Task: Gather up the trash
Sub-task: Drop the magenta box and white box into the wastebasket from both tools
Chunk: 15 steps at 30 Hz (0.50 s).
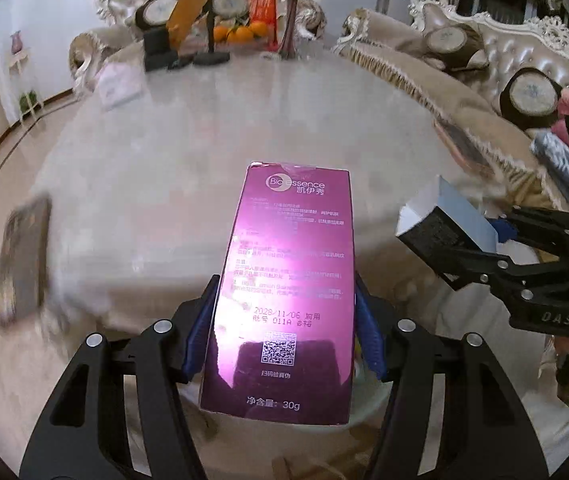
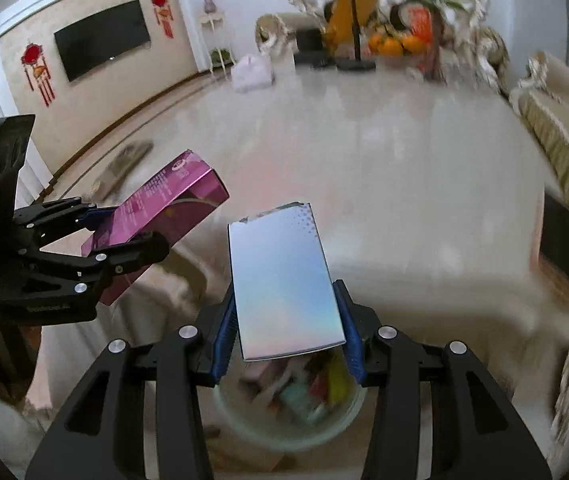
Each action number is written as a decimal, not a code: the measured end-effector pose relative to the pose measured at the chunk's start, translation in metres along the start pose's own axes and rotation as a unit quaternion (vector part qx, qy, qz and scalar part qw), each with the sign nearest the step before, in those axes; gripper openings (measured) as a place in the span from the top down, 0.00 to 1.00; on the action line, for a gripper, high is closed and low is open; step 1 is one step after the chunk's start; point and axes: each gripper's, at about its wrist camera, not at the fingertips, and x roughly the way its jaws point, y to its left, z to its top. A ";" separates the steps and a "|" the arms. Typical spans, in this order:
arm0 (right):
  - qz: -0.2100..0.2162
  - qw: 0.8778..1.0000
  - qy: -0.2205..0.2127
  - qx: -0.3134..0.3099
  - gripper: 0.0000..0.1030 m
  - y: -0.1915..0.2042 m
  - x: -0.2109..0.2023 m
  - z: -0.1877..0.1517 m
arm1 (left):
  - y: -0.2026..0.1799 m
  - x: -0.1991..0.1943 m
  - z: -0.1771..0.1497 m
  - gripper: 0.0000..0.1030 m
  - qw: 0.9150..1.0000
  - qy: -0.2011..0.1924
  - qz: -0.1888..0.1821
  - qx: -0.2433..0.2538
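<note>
My left gripper (image 1: 284,320) is shut on a shiny purple carton (image 1: 284,280) printed with white text and a QR code; its blue pads (image 1: 200,332) press both long sides. My right gripper (image 2: 286,328) is shut on a silvery blue iridescent box (image 2: 284,284). In the left wrist view the right gripper (image 1: 496,244) shows at the right with that box (image 1: 444,220), open flap outward. In the right wrist view the left gripper (image 2: 124,232) shows at the left with the purple carton (image 2: 164,204). Below the right gripper stands a pale round bin (image 2: 288,408) holding several colourful wrappers.
A pale marble table (image 1: 244,140) fills the middle. At its far end stand oranges (image 1: 240,34), a black stand (image 1: 212,56), a vase with flowers (image 1: 290,28) and a white bag (image 1: 118,84). Cream sofas (image 1: 464,80) run along the right. A dark flat object (image 1: 24,260) lies left.
</note>
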 end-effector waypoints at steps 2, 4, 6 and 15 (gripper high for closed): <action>0.000 0.999 0.030 0.010 0.58 0.001 0.010 -0.019 | -0.007 0.003 -0.026 0.42 1.000 0.019 0.000 -0.006; -0.014 0.998 0.066 0.012 0.58 -0.001 0.030 -0.031 | -0.010 0.023 -0.048 0.41 0.998 0.055 -0.009 -0.013; -0.042 0.994 0.104 0.010 0.58 -0.007 0.060 -0.042 | -0.014 0.044 -0.060 0.42 0.996 0.083 -0.019 -0.017; -0.088 0.977 0.192 0.044 0.56 -0.033 0.154 -0.061 | -0.011 0.119 -0.070 0.39 0.987 0.154 -0.022 -0.039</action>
